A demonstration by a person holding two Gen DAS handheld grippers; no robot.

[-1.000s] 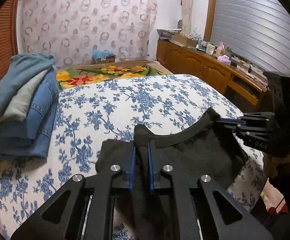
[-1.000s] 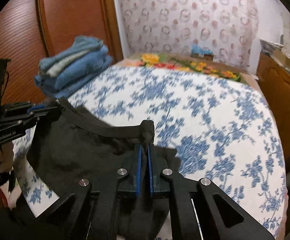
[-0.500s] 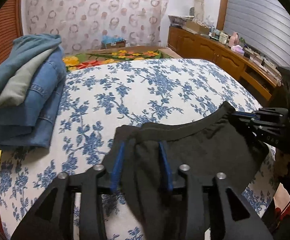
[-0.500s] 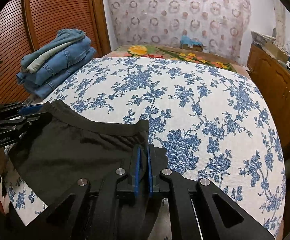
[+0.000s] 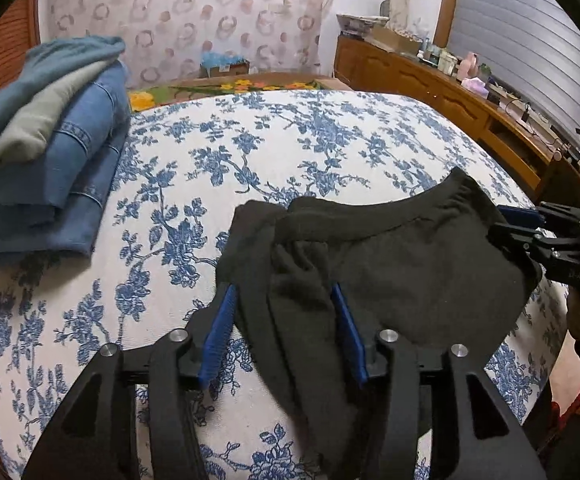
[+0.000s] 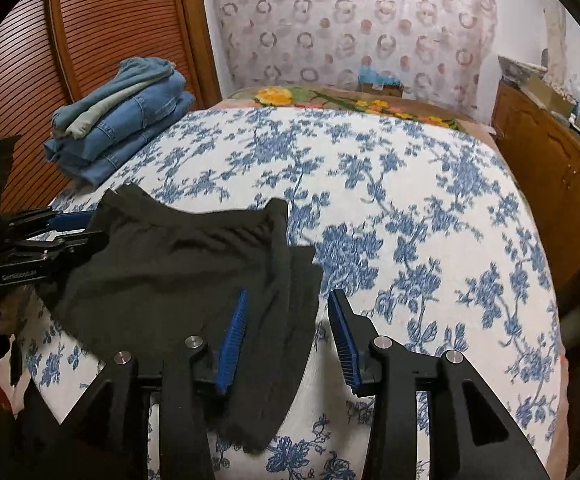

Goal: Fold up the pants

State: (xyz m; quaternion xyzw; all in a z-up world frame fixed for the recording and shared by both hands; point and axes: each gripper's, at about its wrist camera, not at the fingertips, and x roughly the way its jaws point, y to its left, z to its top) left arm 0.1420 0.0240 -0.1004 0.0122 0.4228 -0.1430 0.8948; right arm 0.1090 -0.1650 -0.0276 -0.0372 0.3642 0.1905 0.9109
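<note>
The black pants (image 5: 410, 272) lie flat on the bed with the waistband on the far side and the legs hanging over the near edge. In the left wrist view my left gripper (image 5: 282, 292) straddles the pants' left corner. Its jaws are opening and the blue pads (image 5: 219, 332) stand clear of the cloth. In the right wrist view my right gripper (image 6: 287, 294) is over the right edge of the pants (image 6: 169, 272). Its jaws are opening too, with loose cloth between them. Each gripper also shows in the other's view: the right gripper (image 5: 502, 224) and the left gripper (image 6: 97, 226).
The bed cover (image 5: 290, 144) is white with blue flowers. A stack of folded jeans (image 5: 49, 140) sits at the far left of the bed, beside a slatted wooden door (image 6: 89, 40). A wooden sideboard (image 5: 430, 80) with small items runs along the right.
Both grippers were shut on the waistband corners. The left one opened first, then the right, and the pants now rest loose on the bed. Both hands sank slightly.
</note>
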